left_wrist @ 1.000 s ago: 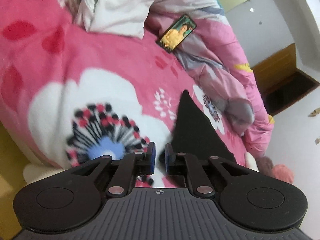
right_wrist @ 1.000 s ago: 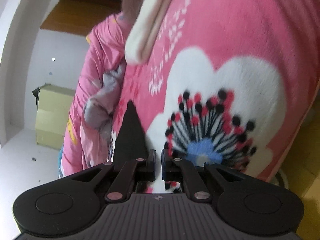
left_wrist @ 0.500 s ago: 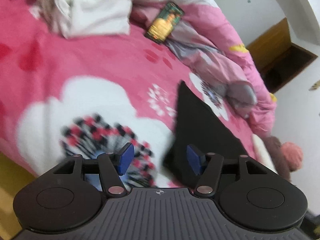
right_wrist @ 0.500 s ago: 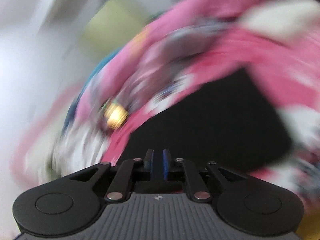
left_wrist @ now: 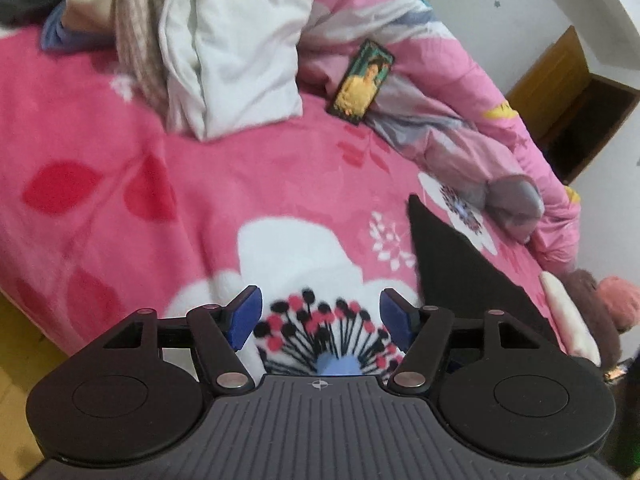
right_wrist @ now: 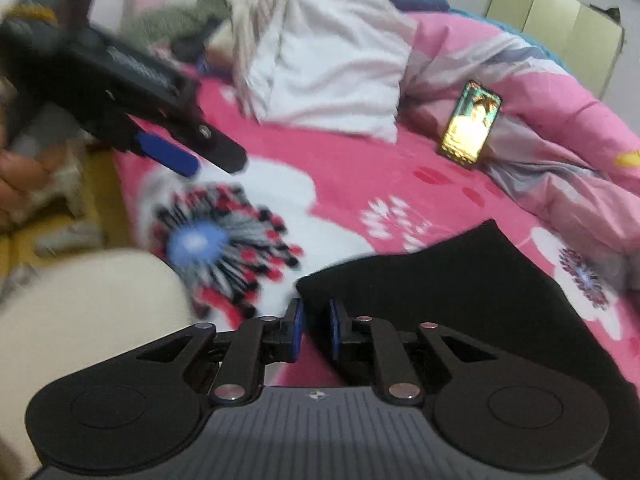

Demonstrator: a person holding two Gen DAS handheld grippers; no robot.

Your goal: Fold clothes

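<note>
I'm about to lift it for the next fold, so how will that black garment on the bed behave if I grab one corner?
Probably floppy: the black garment lies flat, following the pink blanket. Likely light, since it looks thin. Its free side would probably drape and drag.

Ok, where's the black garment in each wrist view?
Left wrist: black garment at lower right, right of the left gripper, whose jaws are opening with nothing between them.
Right wrist: bottom centre to right, just beyond the right gripper.
Shared landmark: the phone on the quilt.
</note>
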